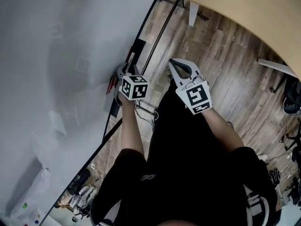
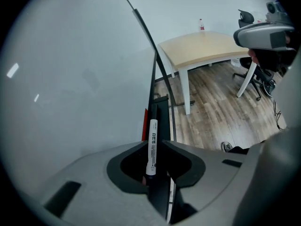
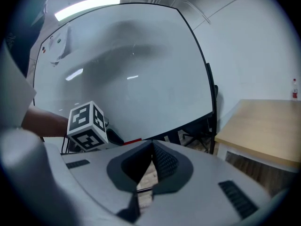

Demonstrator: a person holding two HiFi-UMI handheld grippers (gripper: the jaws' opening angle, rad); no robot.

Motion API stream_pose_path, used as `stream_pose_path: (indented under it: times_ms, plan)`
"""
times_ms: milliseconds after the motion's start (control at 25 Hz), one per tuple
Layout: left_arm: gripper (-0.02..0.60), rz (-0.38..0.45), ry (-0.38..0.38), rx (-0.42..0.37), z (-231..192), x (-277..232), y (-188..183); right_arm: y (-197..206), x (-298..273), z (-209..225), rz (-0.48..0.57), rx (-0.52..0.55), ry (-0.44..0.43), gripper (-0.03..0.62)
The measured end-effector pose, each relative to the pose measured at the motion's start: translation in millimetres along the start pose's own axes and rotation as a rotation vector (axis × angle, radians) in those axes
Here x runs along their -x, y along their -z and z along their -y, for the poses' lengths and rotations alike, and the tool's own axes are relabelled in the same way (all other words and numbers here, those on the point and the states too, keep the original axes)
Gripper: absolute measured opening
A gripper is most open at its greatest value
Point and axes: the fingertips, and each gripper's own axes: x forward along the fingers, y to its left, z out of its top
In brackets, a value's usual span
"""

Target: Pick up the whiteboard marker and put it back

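One marker (image 2: 153, 131), a slim round stick with a white printed barrel and dark ends, is pinched between the jaws of the left gripper (image 2: 154, 142). It points along the black tray (image 2: 159, 108) at the foot of the board (image 2: 70, 79). Whether it touches the tray cannot be told. A red item (image 2: 145, 124) shows just to its left against the tray, mostly hidden.

The right gripper (image 3: 152, 144) has its jaws pressed together at the tips, with nothing between its ribbed dark pads. In the head view it is held beside the left one, out over the floor (image 1: 225, 55). Both grippers have smooth grey moulded shells, and each carries a cube with black-and-white square markers.

The board is a wide, glossy pale sheet with a thin dark frame, and it catches streaks of ceiling light. The floor is wood-look planking in mixed brown and grey. A table (image 2: 202, 48) with a light wooden top and white legs stands well apart from the board.
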Motion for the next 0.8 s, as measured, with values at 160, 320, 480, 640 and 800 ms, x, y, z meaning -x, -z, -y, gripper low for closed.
stream_pose_path:
  times_ms: [160,320,480,640,800]
  plan:
    - [0.108,-0.020,0.026,-0.002,3,-10,-3,-1,-3,10,0.000,-0.014,0.011,0.002]
    - [0.112,-0.037,0.032,-0.006,4,-12,-7,-6,-6,15,0.006,-0.020,0.008,0.002]
    - [0.098,-0.046,0.025,0.023,2,-16,-9,-4,-7,19,-0.002,-0.030,0.010,0.001]
    - [0.093,-0.051,0.025,0.045,2,-19,-11,2,-6,23,-0.012,-0.042,0.018,0.002]
    - [0.063,-0.076,0.050,0.048,3,-24,-12,5,-6,27,-0.018,-0.047,0.028,0.000]
